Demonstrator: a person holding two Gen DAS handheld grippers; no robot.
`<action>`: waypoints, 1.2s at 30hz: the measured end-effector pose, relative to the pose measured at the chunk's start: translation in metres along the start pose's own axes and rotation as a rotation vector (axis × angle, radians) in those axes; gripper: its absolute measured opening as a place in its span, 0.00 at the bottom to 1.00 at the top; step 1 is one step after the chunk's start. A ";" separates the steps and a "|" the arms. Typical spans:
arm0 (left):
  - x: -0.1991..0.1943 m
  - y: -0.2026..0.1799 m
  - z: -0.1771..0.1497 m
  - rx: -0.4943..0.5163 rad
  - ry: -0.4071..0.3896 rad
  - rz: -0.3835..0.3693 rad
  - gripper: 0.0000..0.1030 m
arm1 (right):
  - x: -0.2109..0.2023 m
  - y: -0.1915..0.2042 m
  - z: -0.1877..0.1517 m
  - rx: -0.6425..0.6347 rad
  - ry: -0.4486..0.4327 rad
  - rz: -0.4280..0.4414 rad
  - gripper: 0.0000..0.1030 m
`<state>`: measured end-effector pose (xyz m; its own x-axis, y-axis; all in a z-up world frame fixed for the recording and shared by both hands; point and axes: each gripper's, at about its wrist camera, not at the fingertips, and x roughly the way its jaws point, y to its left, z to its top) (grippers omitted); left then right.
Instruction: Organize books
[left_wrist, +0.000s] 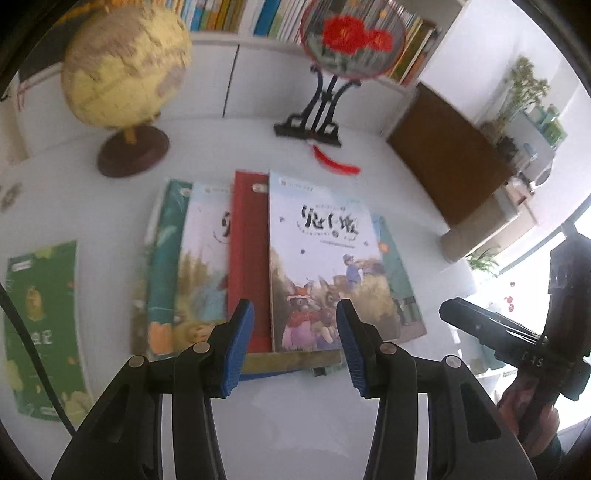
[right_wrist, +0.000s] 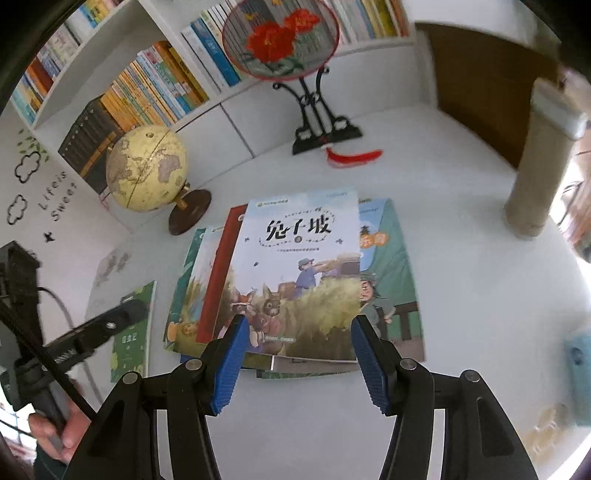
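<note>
Two tools are in front of me, both tilted down over the white counter (left_wrist: 406, 192), and neither grips anything. The left tool (left_wrist: 295, 332) has its blue pads (left_wrist: 240, 347) set moderately apart with only air between them, above the near edge of the books. The right tool (right_wrist: 297, 354) stands a little wider, and its jaws are likewise empty; through its camera the near edge of the pile shows in the gap, below the pads and apart from them.

The pile of books (right_wrist: 207, 291) lies flat in the middle of the counter, loosely fanned rather than squared up. On top sits the pale blue book with rabbits on its cover (right_wrist: 299, 280). A red book (left_wrist: 247, 258) pokes out from under its left side, and further left another illustrated cover and a teal one show. A teal-green book (right_wrist: 391, 273) sticks out on the right side. One green book (left_wrist: 40, 325) lies by itself on the counter, well apart to the left of the pile.

Behind the pile, a yellowish globe (left_wrist: 125, 66) stands on a dark round base to the left, and a round fan with red flowers (right_wrist: 280, 40) sits upright on a black stand to the right, a red tassel (right_wrist: 351, 157) lying at its foot. Beyond them, a white bookshelf (right_wrist: 155, 81) is packed with upright books.
</note>
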<state>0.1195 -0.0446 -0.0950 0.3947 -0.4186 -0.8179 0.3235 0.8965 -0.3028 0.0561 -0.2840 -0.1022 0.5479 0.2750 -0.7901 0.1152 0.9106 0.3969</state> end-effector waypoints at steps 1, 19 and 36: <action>0.010 -0.001 0.001 -0.007 0.014 0.006 0.43 | 0.005 -0.004 0.001 0.002 0.010 0.004 0.54; 0.082 0.013 0.010 -0.169 0.107 0.020 0.43 | 0.087 -0.054 0.020 -0.022 0.175 0.050 0.54; 0.084 -0.010 -0.001 -0.035 0.078 0.016 0.53 | 0.109 -0.032 0.017 -0.118 0.171 -0.027 0.53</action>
<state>0.1488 -0.0885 -0.1614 0.3308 -0.3929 -0.8580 0.2873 0.9080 -0.3050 0.1261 -0.2882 -0.1927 0.3963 0.2892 -0.8714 0.0248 0.9454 0.3250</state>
